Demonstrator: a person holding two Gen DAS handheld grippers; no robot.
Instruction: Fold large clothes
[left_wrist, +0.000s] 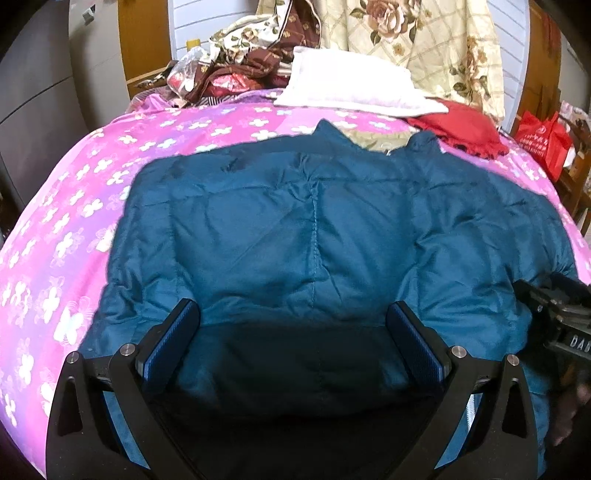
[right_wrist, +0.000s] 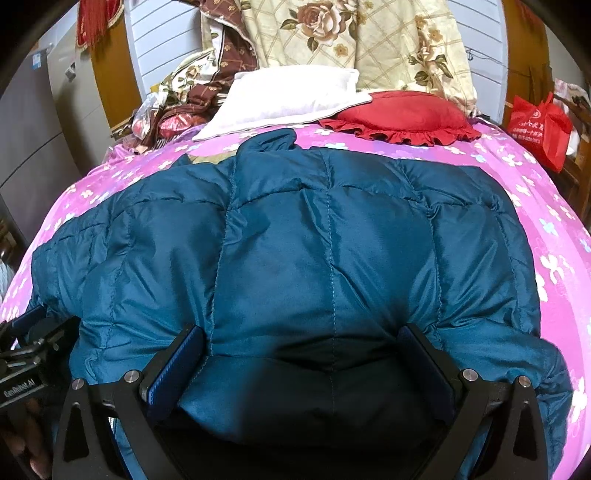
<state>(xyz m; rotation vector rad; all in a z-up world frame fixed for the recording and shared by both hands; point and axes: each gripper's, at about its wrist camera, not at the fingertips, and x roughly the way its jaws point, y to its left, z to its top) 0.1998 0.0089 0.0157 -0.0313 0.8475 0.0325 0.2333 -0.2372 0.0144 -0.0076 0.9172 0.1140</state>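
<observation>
**Teal jacket spread flat, both grippers at its near hem**

Across the pink floral bedspread (left_wrist: 74, 206) lies the teal quilted jacket (left_wrist: 314, 229), spread back-up with its collar toward the headboard. From the left wrist view I see my left gripper (left_wrist: 293, 314) with its fingers wide apart over the jacket's near hem, nothing between the blue pads. My right gripper (right_wrist: 301, 339) sits likewise, fingers spread, hovering over the hem; I cannot tell whether either touches the fabric.

On the left, the jacket's edge stops well short of the bed's side, leaving a broad strip of bare bedspread. On the right, the margin of bedspread beside the sleeve is narrower. Beyond the collar, a white pillow (right_wrist: 288, 96) and a red ruffled cushion (right_wrist: 402, 114) sit near it, the pillow's edge resting on the cushion. A heap of patterned bedding (left_wrist: 240, 62) is piled at the far left corner, and a red shopping bag (right_wrist: 539, 125) hangs off the bed's far right.
</observation>
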